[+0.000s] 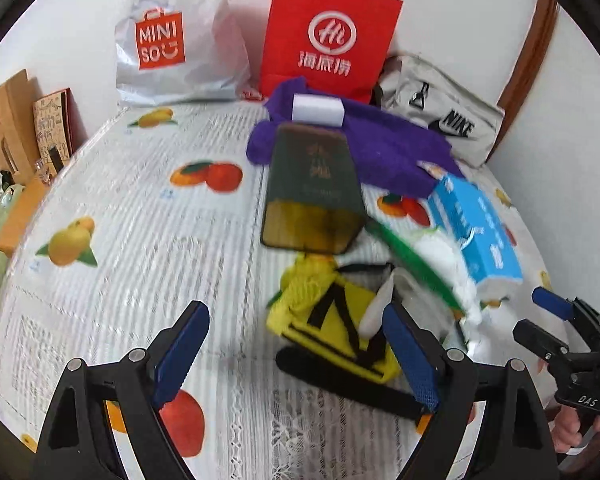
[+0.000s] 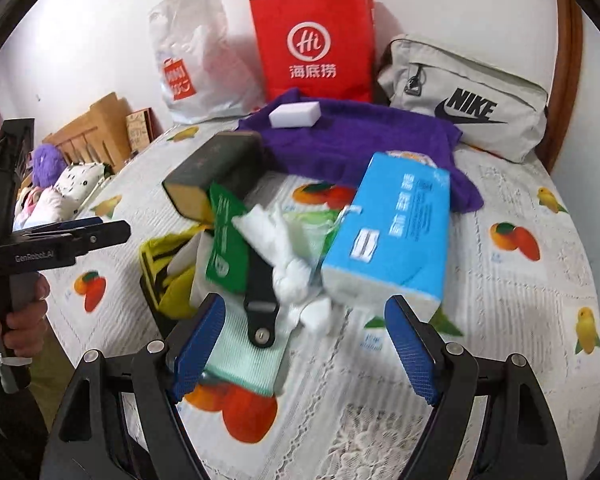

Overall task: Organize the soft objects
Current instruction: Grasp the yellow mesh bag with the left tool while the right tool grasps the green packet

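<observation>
A pile lies on the fruit-print tablecloth [image 1: 140,216]: a purple towel [image 1: 380,148] with a white sponge [image 1: 318,109] on it, a dark green book [image 1: 314,196], a blue tissue pack [image 1: 476,228], a yellow and black cloth [image 1: 332,320], and a white crumpled cloth [image 2: 284,248] with a green packet [image 2: 226,240]. My left gripper [image 1: 296,356] is open, just in front of the yellow cloth. My right gripper [image 2: 304,344] is open above a pale green cloth [image 2: 244,364] and a black strap [image 2: 260,304], below the tissue pack [image 2: 392,236].
At the back stand a white Miniso bag [image 1: 172,40], a red paper bag [image 1: 328,36] and a grey Nike pouch [image 2: 468,100]. Wooden items and a booklet [image 1: 52,128] stand at the left edge. Soft toys [image 2: 60,184] lie beyond the table's left side.
</observation>
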Demonstrator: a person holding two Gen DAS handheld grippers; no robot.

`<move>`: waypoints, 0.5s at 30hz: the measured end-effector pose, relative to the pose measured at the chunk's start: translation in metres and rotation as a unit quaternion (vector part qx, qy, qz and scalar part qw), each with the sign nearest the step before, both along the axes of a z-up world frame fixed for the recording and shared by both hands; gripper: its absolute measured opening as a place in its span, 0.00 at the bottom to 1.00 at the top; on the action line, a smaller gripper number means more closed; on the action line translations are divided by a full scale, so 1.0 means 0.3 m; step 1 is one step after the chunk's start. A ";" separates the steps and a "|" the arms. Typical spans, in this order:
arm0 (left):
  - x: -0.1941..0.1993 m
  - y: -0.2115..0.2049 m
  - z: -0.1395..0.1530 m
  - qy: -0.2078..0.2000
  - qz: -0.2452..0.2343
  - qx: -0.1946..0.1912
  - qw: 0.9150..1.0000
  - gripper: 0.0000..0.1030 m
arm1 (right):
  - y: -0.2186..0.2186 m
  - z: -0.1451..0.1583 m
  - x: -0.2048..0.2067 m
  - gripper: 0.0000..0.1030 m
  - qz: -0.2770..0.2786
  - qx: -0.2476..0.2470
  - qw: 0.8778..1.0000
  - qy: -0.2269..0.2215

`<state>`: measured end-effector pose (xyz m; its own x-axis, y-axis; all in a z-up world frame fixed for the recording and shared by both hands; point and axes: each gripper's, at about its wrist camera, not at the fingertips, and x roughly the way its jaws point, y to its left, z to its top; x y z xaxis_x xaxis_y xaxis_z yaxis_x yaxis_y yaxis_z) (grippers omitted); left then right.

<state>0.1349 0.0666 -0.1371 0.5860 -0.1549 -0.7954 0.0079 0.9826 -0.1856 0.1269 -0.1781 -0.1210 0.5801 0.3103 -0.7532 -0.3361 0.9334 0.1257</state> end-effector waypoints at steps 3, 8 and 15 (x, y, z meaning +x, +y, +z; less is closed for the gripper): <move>-0.005 -0.008 -0.046 0.012 -0.009 -0.007 1.000 0.85 | 0.008 -0.035 -0.013 0.79 0.004 0.002 1.000 0.010; 0.014 -0.007 -0.089 0.014 -0.008 -0.003 1.000 0.85 | 0.015 -0.080 -0.017 0.79 0.006 0.005 1.000 0.024; 0.137 0.018 -0.151 0.022 -0.007 -0.010 1.000 0.83 | 0.010 -0.116 0.000 0.79 0.000 0.009 0.999 0.038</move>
